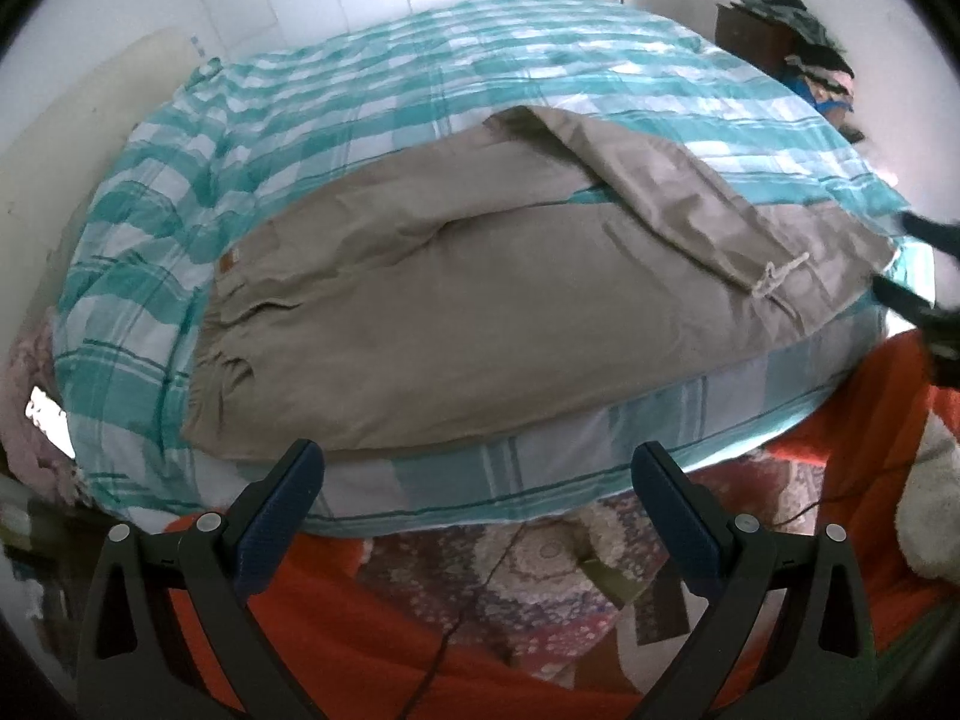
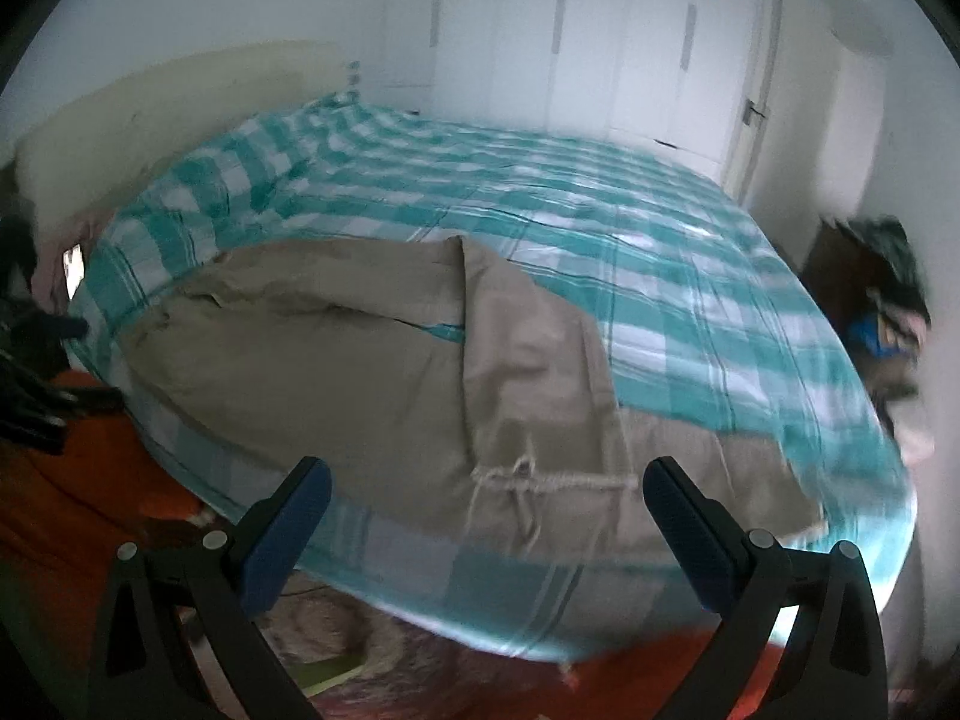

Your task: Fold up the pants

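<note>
Left gripper (image 1: 477,468), fingers spread apart and empty, hovers off the near edge of the bed (image 1: 420,483). Khaki pants (image 1: 480,312) lie flat on the teal checked bedcover (image 1: 336,120), one leg (image 1: 690,204) folded diagonally across the other. Right gripper (image 2: 486,486), fingers likewise apart, hangs near the drawstring hem (image 2: 528,480).
</note>
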`<state>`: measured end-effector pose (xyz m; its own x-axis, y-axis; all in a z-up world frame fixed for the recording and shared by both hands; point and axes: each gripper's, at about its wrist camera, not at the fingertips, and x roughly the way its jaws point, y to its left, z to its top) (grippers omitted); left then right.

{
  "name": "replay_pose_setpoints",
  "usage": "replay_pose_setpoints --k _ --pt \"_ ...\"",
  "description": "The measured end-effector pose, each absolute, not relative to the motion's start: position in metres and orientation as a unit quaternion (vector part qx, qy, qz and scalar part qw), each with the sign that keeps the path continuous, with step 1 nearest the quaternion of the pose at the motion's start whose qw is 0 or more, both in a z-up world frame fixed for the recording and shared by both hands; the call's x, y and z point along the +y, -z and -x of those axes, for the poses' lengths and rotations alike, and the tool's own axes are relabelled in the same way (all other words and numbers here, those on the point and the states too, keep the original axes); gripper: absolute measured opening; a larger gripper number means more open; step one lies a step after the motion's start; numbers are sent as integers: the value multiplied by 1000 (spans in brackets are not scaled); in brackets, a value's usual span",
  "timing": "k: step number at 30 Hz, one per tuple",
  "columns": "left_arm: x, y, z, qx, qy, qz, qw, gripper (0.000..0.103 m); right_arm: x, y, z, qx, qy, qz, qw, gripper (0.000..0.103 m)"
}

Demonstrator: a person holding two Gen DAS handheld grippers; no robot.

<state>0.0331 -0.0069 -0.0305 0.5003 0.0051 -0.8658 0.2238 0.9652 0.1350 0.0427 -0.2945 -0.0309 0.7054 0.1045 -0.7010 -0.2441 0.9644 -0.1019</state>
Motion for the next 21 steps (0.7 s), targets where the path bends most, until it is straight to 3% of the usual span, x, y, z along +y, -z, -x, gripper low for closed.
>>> replay_pose_setpoints --k 1,4,10,12,15,16,17,21 --pt "-7 30 -32 495 63 -117 859 102 -294 41 -55 382 -102 101 913 100" --pt "-3 30 -31 495 56 -116 859 102 -289 79 -93 431 -141 108 885 77" --pt "12 37 -37 511 35 -98 853 102 -273 152 -143 483 -157 178 843 71" --pt "14 42 -41 521 33 -93 848 102 -271 172 -151 492 -155 220 828 62" --pt "12 52 -48 536 35 -92 838 102 -284 182 -158 500 -165 218 822 38" --pt "11 55 -50 540 36 -93 836 102 -289 179 -159 499 -158 214 825 15" --pt "10 58 -53 545 37 -95 832 102 -292 174 -160 496 -153 217 827 8" --pt "3 68 -69 562 42 -99 820 102 -310 139 -176 495 -163 196 831 6"
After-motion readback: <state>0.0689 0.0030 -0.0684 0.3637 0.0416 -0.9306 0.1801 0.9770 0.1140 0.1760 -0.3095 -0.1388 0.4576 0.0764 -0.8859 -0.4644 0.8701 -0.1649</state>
